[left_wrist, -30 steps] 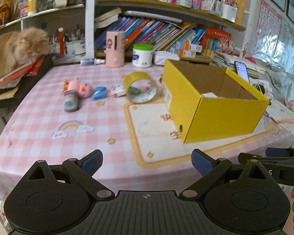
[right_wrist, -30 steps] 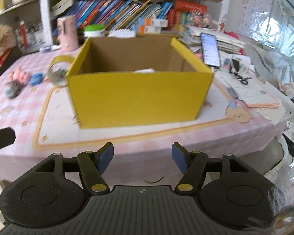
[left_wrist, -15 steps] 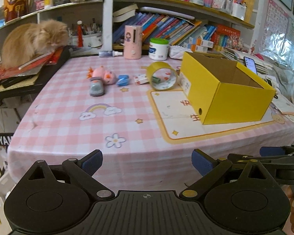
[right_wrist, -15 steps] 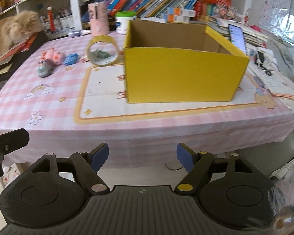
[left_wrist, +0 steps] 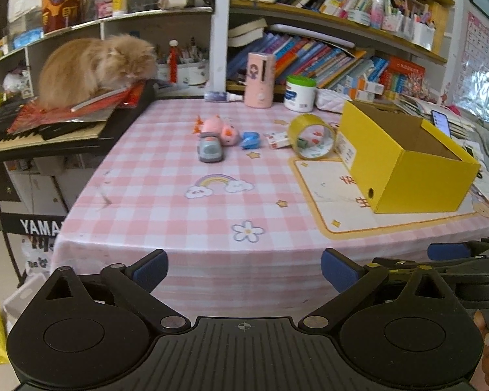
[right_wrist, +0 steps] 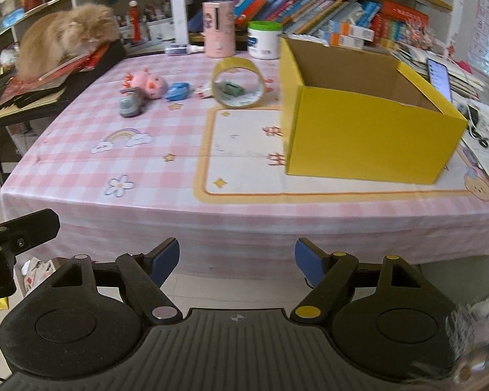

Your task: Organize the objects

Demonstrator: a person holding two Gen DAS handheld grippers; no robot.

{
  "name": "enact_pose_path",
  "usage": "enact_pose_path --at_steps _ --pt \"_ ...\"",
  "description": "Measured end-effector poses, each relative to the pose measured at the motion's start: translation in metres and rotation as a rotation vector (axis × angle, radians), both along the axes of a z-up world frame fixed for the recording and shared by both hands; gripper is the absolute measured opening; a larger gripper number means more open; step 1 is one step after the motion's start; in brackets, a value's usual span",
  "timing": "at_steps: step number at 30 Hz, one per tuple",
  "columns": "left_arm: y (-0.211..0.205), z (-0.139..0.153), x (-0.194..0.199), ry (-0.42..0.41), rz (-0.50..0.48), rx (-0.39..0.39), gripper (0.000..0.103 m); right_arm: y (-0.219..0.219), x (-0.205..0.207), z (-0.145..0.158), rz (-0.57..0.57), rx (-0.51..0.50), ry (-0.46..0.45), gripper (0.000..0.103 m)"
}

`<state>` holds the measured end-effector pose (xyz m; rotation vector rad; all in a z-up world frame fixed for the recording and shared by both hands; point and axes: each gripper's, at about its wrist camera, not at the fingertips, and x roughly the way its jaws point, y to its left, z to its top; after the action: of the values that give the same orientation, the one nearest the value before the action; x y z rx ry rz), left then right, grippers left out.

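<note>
- The left gripper [left_wrist: 244,270] hangs off the near table edge, holding nothing; its jaws are opening, already very wide.
- The right gripper [right_wrist: 237,262] is also in front of the edge, spread and empty. One should be chosen for the first pick, so they do not cross.
- Well beyond, the grey toy car [left_wrist: 209,150] is the nearest small thing, touching the pink pig toy [left_wrist: 219,127]; I would pinch it by its sides.
- The blue toy [left_wrist: 251,139] and the tape roll [left_wrist: 311,136] come after; the roll stands on its edge and may roll away.
- The yellow box [left_wrist: 404,166], open on top, sits just beside the roll and looks like the place for them.
</note>
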<state>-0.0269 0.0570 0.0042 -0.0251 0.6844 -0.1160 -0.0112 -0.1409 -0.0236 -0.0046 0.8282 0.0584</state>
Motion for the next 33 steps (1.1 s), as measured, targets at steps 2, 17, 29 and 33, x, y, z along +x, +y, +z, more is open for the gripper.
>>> enact_pose_path --at_steps 2,17,29,33 --pt "0.005 0.001 0.000 -0.008 0.015 -0.006 0.103 0.006 0.002 0.001 0.015 -0.003 -0.005 0.078" --pt "0.014 -0.005 0.033 0.010 0.065 0.016 0.103 0.028 0.040 0.000 0.081 -0.018 -0.018 0.080" --pt "0.013 -0.012 0.096 0.020 0.103 -0.011 0.103 0.027 0.104 0.005 0.095 -0.028 -0.050 0.080" --pt "0.012 -0.014 0.117 0.027 0.117 -0.018 0.103 0.028 0.129 0.005 0.103 -0.034 -0.061 0.080"
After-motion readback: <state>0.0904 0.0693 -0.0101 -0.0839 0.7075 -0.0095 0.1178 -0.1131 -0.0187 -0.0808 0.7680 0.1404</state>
